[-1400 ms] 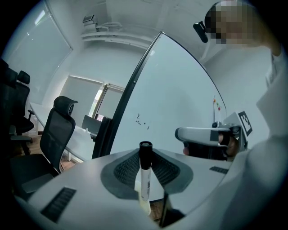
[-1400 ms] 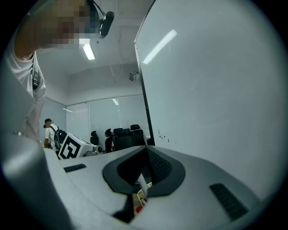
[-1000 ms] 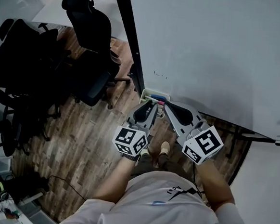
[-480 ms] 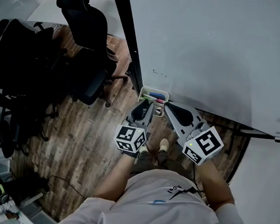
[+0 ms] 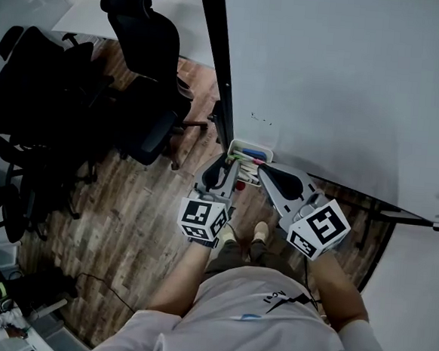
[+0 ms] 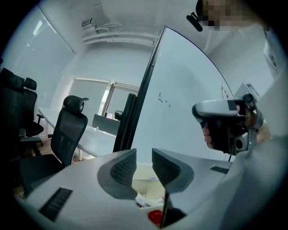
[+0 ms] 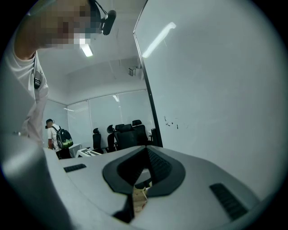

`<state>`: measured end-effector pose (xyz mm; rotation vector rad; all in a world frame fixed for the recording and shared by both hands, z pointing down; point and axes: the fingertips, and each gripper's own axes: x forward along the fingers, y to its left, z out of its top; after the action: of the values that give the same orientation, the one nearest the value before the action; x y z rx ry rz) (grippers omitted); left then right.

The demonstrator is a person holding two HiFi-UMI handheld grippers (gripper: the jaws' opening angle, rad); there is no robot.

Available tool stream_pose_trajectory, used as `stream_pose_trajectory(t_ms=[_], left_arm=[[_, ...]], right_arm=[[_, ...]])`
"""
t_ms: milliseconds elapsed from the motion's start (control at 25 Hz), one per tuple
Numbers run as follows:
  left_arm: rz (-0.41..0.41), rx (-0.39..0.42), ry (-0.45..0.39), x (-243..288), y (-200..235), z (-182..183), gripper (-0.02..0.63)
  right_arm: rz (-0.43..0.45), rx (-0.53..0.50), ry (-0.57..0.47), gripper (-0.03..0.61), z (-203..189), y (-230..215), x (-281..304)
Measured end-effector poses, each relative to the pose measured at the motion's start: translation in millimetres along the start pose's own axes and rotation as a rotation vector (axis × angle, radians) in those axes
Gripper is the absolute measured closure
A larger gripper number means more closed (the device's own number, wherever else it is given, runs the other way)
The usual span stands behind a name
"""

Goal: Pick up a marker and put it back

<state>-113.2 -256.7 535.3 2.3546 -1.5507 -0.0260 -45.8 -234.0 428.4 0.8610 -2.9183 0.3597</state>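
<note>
**Head view.** Compared with a second ago, the whole picture has slid a little. The tray (image 5: 240, 144) on the whiteboard (image 5: 341, 74) sits slightly further right, and more of the board's black edge bar (image 5: 214, 57) shows. The left gripper (image 5: 232, 163) has drawn back a touch from the tray. A small red round thing (image 5: 240, 185) now shows just beside it, though I cannot tell what it is. The right gripper (image 5: 263, 167) lies much as before, its tip just beside the tray's near corner. The markers (image 5: 249, 154) are slim coloured sticks of blue, green and pink, and they lie in the tray. The floor (image 5: 140, 225) is streaky wood plank. The chairs (image 5: 144, 74) are black, with mesh backs.

**Left gripper view.** The jaws are apart and opening, and nothing stands between the ribbed black pads (image 6: 123, 167). Through the gap appear the tray's pale wall (image 6: 144, 174) and a labelled marker (image 6: 146, 200) lying in it. The glossy red round thing (image 6: 155, 216) is below. The smooth grey fingers curve inward. The other gripper's handle is at the right, with a hand (image 6: 208, 133) round it.

**Right gripper view.** The tips of the right gripper (image 7: 146, 152) meet, leaving a teardrop opening behind them, and nothing shows pinched there. The whiteboard (image 7: 216, 90) is flat and glossy and bears a few small dark marks. Chairs (image 7: 128, 134) and a person with a backpack (image 7: 56, 137) stand far off.
</note>
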Motion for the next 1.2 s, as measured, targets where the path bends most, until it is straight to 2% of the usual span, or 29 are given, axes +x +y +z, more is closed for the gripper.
stream_pose_trajectory(t_ms=[240,640,840,1200], left_arm=[[-0.006,0.012,-0.036,-8,0,23,0.514],[-0.053,0.021,-0.063,-28,-34,67,0.517],[-0.067,0.02,-0.075,-35,-49,86,0.562],[-0.063,0.043,-0.085,-48,-65,112,0.594]], right_arm=[[0.013,-0.007,0.003,0.566,-1,4,6],[0.017,0.003,-0.008,0.566,0,8,7],[0.027,-0.003,-0.023,0.566,7,9,5],[0.053,-0.005,-0.049,0.566,18,19,1]])
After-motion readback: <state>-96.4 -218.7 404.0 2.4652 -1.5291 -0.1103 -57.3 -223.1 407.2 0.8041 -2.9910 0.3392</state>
